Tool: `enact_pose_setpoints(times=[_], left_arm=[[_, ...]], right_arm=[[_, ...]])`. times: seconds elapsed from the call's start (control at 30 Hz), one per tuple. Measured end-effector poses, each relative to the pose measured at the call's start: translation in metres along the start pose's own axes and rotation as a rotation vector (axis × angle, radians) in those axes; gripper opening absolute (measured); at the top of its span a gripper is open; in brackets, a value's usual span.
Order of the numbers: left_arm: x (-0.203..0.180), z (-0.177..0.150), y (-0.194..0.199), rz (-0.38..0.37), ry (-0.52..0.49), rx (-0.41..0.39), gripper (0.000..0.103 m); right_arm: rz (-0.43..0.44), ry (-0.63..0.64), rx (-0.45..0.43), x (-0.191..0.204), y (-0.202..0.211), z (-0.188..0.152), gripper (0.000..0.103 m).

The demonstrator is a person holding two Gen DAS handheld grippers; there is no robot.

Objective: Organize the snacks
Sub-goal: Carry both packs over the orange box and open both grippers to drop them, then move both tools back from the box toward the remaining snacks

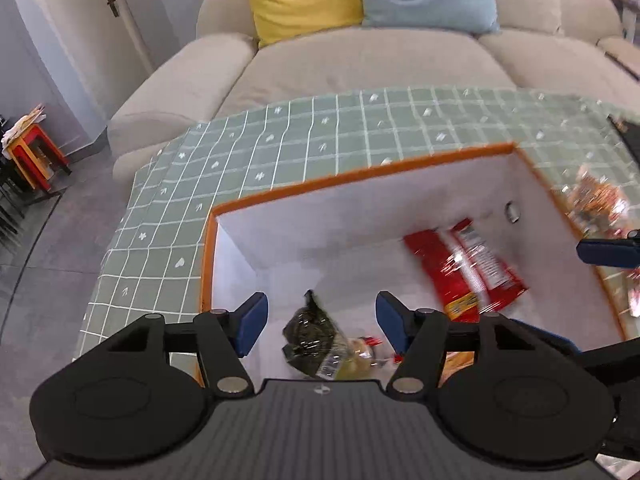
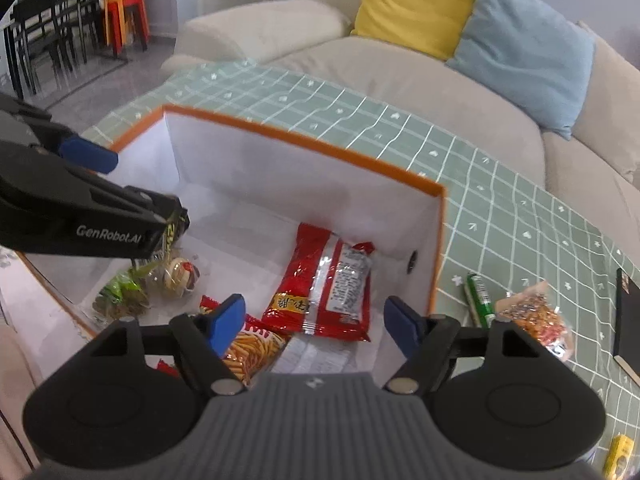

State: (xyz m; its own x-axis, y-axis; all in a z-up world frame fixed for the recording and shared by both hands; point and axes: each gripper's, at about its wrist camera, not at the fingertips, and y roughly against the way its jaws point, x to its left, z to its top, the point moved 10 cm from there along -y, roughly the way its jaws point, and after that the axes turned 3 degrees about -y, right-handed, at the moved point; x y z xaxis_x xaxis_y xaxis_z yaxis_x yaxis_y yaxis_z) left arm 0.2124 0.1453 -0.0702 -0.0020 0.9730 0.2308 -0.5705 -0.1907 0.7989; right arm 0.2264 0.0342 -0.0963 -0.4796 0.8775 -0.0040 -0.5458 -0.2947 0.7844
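Covering table [image 2: 500, 184]: green checked cloth [image 1: 280, 152].

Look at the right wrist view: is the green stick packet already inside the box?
No. The green stick packet lies on the checked cloth, outside the box wall.

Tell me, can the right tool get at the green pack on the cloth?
Probably yes. The right tool is open and the green pack lies uncovered just outside the box, with nothing between them.
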Motion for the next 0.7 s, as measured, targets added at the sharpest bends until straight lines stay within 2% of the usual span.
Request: enact_pose_setpoints(times=[0.3,0.5,0.7], left_arm=[[-0.018,0.012,0.047,-0.062,0.102,-0.167,0.077],[-0.044,0.007,0.065,-0.107,0.085,-0.224,0.078],[-0.083,-0.002,0.078,-0.166,0.033,-0.237,0.079]], right_arm=[[-0.01,-0.06,-0.174,-0.026,0.066,0.0,0.082],[-0.013,-0.127,-0.226,-0.048,0.099,-0.019,0.085],[-0.073,-0.161,-0.253,-0.071,0.12,-0.046,0.086]])
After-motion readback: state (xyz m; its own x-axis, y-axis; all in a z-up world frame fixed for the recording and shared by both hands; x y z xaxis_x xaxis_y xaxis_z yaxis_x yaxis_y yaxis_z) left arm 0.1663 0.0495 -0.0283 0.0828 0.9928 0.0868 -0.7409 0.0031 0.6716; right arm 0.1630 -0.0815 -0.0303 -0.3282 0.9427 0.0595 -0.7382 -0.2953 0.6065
